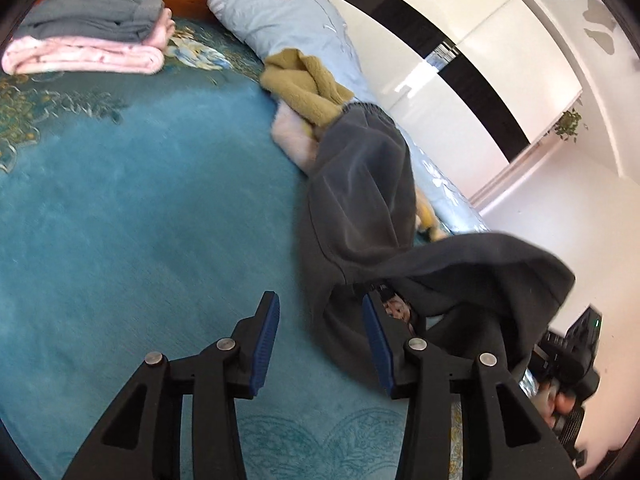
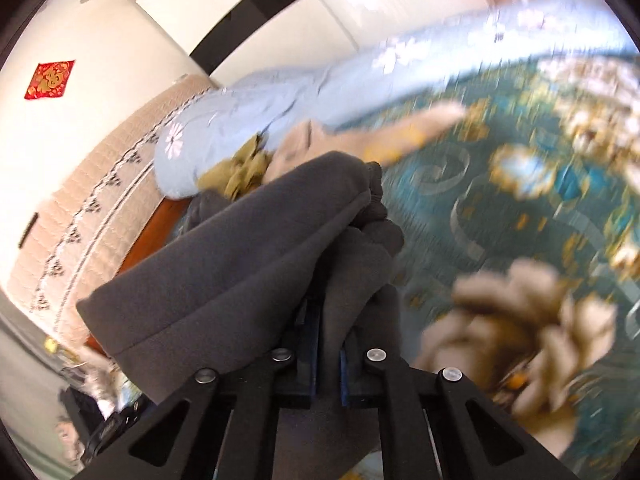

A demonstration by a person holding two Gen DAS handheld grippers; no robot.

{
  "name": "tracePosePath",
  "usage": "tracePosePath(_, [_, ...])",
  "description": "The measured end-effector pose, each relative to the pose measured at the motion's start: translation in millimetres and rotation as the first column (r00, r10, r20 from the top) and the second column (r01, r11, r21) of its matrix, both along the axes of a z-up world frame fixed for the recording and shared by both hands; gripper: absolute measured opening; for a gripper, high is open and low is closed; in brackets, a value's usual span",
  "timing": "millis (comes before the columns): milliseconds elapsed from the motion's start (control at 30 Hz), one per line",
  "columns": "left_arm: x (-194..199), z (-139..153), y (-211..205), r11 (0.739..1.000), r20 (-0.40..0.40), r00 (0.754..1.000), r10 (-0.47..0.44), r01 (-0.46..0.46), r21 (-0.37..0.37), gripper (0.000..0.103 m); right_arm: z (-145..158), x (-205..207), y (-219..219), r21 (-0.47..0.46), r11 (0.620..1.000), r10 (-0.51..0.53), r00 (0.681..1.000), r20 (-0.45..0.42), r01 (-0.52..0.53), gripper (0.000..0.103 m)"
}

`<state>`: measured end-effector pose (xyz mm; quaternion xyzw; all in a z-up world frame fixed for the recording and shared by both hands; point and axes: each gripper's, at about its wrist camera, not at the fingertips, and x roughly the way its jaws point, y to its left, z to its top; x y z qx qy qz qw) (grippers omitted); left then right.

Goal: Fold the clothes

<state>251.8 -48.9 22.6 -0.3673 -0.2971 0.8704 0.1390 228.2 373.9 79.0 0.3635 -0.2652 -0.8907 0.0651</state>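
Teal bedspread [image 1: 140, 200] under splayed left hand-held gripper [image 1: 320, 320], grey trousers [image 1: 360, 184] beside.

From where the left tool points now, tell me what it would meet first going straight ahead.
Probably the teal bedspread: the open left tool aims down at bare fabric, with the dark grey garment just off its right finger. Depth is unclear.

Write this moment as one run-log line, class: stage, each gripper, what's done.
stage: lifting dark grey garment | left gripper: open, empty | right gripper: shut on garment | done: folded stack on bed
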Motion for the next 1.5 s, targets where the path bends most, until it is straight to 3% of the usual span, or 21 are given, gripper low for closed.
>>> tracePosePath(233, [2, -11, 8, 0.997, -0.034, 0.998, -0.045, 0.047, 0.053, 0.044, 99, -32, 35, 0.207, 0.959, -0.162, 0.975, -0.153, 0.192, 0.006])
tracePosePath(367, [1, -13, 9, 0.997, -0.029, 0.998, -0.051, 0.053, 0.053, 0.044, 163, -36, 43, 0.332, 0.891, -0.200, 0.923, -0.328, 0.310, 0.006])
tracePosePath(433, [0, -13, 7, 0.997, -0.029, 0.998, -0.048, 0.050, 0.061, 0.044, 170, -40, 51, 0.362, 0.861, -0.237, 0.912, -0.336, 0.357, 0.006])
tracePosePath(533, [1, -14, 5, 0.997, -0.025, 0.999, -0.044, 0.046, 0.070, 0.044, 137, -47, 71, 0.394, 0.829, -0.315, 0.913, -0.258, 0.397, 0.006])
tracePosePath(600, [1, -15, 3, 0.996, -0.020, 0.999, -0.042, 0.043, 0.075, 0.044, 94, -47, 88, 0.399, 0.825, -0.368, 0.916, -0.161, 0.401, 0.006])
tracePosePath(700, [1, -17, 3, 0.997, -0.009, 0.999, -0.043, 0.043, 0.071, 0.044, 23, -34, 120, 0.338, 0.847, -0.439, 0.898, 0.007, 0.411, 0.006])
tracePosePath(767, [0, -18, 4, 0.997, 0.001, 0.999, -0.048, 0.048, 0.065, 0.044, -13, -19, 136, 0.261, 0.868, -0.454, 0.888, 0.072, 0.423, 0.006])
tracePosePath(833, [0, -19, 6, 0.997, 0.003, 0.998, -0.056, 0.056, 0.057, 0.044, -26, -7, 143, 0.224, 0.880, -0.445, 0.892, 0.082, 0.419, 0.006])
tracePosePath(967, [0, -18, 8, 0.997, -0.001, 0.998, -0.063, 0.063, 0.044, 0.044, -10, -1, 140, 0.216, 0.895, -0.407, 0.912, 0.046, 0.389, 0.011])
tracePosePath(1033, [1, -18, 8, 0.997, 0.001, 0.998, -0.061, 0.061, 0.046, 0.044, 6, -1, 140, 0.232, 0.892, -0.400, 0.917, 0.002, 0.388, 0.019])
tracePosePath(1100, [-1, -19, 7, 0.997, 0.006, 0.998, -0.059, 0.059, 0.050, 0.044, 22, 1, 137, 0.260, 0.883, -0.394, 0.918, -0.039, 0.390, 0.040])
tracePosePath(1167, [-1, -20, 7, 0.997, 0.008, 0.998, -0.059, 0.059, 0.053, 0.044, 29, 4, 133, 0.217, 0.892, -0.388, 0.918, -0.082, 0.396, 0.055])
tracePosePath(1333, [-1, -20, 8, 0.997, 0.003, 0.998, -0.065, 0.065, 0.050, 0.044, 45, 12, 124, 0.108, 0.910, -0.376, 0.907, -0.189, 0.400, 0.060])
tracePosePath(1367, [-1, -21, 8, 0.997, 0.003, 0.998, -0.065, 0.065, 0.048, 0.044, 49, 14, 122, 0.086, 0.913, -0.375, 0.903, -0.210, 0.399, 0.066])
tracePosePath(1500, [-2, -21, 9, 0.997, 0.004, 0.998, -0.067, 0.067, 0.043, 0.045, 62, 20, 114, -0.002, 0.922, -0.372, 0.881, -0.293, 0.388, 0.072])
